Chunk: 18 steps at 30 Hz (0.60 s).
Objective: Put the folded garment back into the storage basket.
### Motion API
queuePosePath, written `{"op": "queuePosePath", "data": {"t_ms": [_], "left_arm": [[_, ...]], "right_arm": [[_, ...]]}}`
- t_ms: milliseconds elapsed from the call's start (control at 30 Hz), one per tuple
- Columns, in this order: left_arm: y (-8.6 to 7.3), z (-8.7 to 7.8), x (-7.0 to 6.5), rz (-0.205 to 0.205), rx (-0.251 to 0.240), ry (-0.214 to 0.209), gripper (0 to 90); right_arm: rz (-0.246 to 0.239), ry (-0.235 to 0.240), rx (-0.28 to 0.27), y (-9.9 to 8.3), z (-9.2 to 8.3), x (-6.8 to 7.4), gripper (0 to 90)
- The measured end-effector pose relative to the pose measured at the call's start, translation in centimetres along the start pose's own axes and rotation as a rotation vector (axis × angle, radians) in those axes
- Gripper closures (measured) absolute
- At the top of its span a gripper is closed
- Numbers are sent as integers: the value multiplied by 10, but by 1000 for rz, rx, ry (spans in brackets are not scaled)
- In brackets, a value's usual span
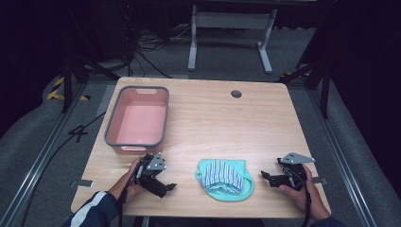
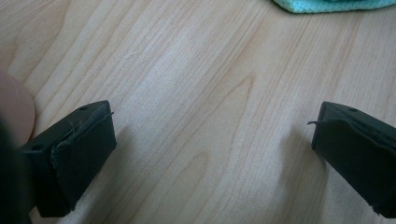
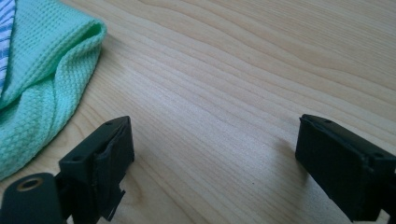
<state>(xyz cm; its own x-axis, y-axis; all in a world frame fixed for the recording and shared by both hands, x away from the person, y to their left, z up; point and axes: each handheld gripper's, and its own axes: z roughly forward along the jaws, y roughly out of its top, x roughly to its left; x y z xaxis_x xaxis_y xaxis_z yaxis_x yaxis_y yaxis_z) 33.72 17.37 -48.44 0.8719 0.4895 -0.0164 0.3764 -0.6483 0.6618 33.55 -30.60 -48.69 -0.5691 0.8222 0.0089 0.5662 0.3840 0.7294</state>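
Folded mint-green waffle cloth with a striped blue-and-white layer (image 1: 225, 178) is laid on the wooden counter (image 1: 227, 123), flanked by left tongs (image 1: 163, 186) and right tongs (image 1: 267, 177), both spread. Unfolding could be caused by a single-layer pinch.

One pink tub (image 1: 137, 118) stood at the frame's upper left, two cloths lay piled at lower centre, one green (image 1: 235, 191), one striped (image 1: 221, 176), and two grippers (image 1: 161, 182) (image 1: 272, 177) flanked them.

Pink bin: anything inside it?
The pink bin looks empty: bare pink floor in the high view. Its near wall hides a strip of the floor at the front, so that strip can't be checked.
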Motion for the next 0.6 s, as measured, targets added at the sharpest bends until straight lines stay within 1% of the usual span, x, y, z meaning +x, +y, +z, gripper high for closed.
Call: {"op": "queuePosePath", "data": {"t_ms": [300,367,600], "left_arm": [[0,0,-1,-5,2,3,0],[0,-1,0,-1,3,5,0],[0,-1,-1,-7,4,9,0]], "right_arm": [[1,-1,0,0,0,0,120],[2,-2,0,0,0,0,119],[7,-13,0,-1,-1,1,120]]}}
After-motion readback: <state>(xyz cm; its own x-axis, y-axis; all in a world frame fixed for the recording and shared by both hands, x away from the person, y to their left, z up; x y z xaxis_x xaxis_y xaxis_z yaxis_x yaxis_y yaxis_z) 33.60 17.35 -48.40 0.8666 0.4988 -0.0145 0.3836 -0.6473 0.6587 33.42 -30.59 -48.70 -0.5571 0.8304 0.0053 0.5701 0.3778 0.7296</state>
